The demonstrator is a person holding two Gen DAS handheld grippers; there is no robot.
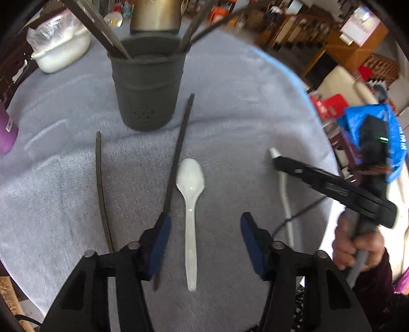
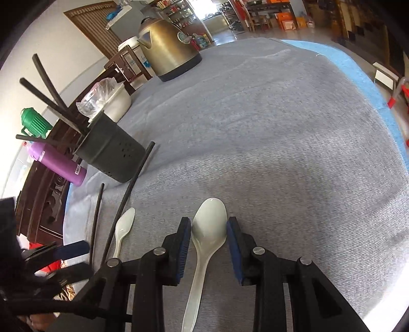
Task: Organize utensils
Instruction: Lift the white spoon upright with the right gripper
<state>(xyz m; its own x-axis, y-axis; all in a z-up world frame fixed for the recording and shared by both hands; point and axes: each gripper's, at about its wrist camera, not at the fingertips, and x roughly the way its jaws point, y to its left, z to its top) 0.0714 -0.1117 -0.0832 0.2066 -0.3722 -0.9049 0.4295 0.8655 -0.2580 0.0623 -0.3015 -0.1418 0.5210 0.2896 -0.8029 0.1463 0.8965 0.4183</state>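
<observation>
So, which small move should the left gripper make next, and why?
Probably close the left gripper on the white spoon: its handle lies between the open jaws, untouched. The dark holder stands upright beyond it, already holding chopsticks.

It looked like a lived-in home, perhaps with a shop at the back. A brass-coloured electric kettle (image 2: 168,48) stood on a bench (image 2: 268,127) covered with grey towelling, beside a purple flask (image 2: 57,163) and dark carved wooden furniture (image 2: 38,194). Beyond, shelves (image 2: 265,12) held boxed goods.
</observation>
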